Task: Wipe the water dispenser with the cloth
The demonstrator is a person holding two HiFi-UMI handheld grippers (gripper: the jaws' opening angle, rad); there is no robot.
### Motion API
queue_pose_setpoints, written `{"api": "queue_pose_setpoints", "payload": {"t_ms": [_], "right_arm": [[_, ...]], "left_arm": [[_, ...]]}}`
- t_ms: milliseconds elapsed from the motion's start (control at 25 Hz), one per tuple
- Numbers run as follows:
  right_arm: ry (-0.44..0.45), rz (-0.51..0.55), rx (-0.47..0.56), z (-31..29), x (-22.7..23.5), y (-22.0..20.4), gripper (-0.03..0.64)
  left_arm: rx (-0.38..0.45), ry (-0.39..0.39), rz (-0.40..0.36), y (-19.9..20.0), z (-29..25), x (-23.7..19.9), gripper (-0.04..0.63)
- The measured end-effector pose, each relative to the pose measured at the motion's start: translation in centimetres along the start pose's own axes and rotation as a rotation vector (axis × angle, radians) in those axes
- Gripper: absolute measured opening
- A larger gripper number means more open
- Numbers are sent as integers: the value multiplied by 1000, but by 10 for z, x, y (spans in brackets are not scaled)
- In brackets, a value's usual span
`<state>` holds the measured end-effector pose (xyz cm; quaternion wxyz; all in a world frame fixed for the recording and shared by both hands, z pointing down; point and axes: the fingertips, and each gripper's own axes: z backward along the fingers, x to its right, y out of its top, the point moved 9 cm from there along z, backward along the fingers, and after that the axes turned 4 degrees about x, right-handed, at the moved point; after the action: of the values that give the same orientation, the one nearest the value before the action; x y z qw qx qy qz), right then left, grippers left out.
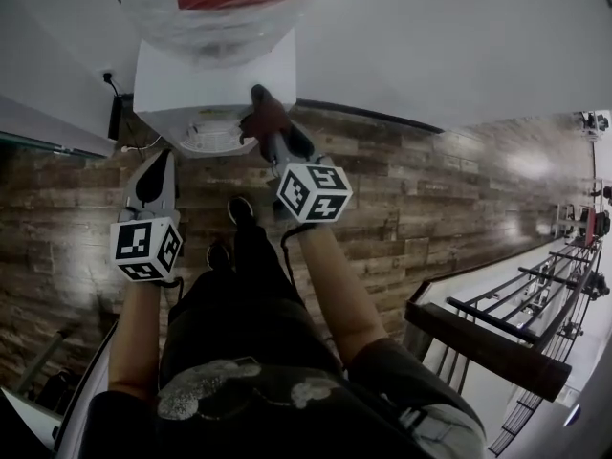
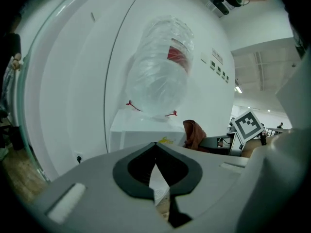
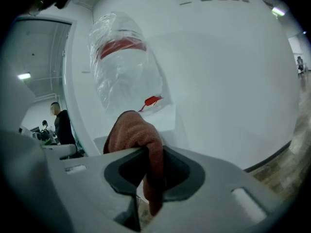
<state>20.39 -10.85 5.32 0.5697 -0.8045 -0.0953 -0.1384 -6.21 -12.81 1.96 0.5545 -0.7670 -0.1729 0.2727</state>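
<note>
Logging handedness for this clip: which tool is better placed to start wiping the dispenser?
Right, likely. The right tool is shut on the cloth, held at the front corner of the water dispenser. The left tool is shut with nothing in it, lower down.

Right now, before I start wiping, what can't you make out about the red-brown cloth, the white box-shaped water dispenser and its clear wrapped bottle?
Whether the red-brown cloth in the right gripper touches the white water dispenser: head view, the cloth's folds cover the contact.
Dispenser's lower front: left gripper view, the shut left gripper blocks it.
Top of the clear wrapped bottle: cut off by the head view's upper edge.
</note>
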Motion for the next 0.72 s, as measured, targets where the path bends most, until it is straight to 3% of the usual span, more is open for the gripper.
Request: {"api": "queue_pose_setpoints", "payload": {"t_ms": [240, 360, 720], "right_arm": [[-160, -62, 55, 26, 31, -8, 63], [-195, -106, 81, 50, 34, -11, 63], [-67, -50, 51, 13, 49, -25, 63]], "left_arm": [[26, -53, -37, 3, -9, 9, 18], [13, -65, -24, -3, -3, 15, 18], [-24, -37, -19, -34, -20, 37, 18]]}}
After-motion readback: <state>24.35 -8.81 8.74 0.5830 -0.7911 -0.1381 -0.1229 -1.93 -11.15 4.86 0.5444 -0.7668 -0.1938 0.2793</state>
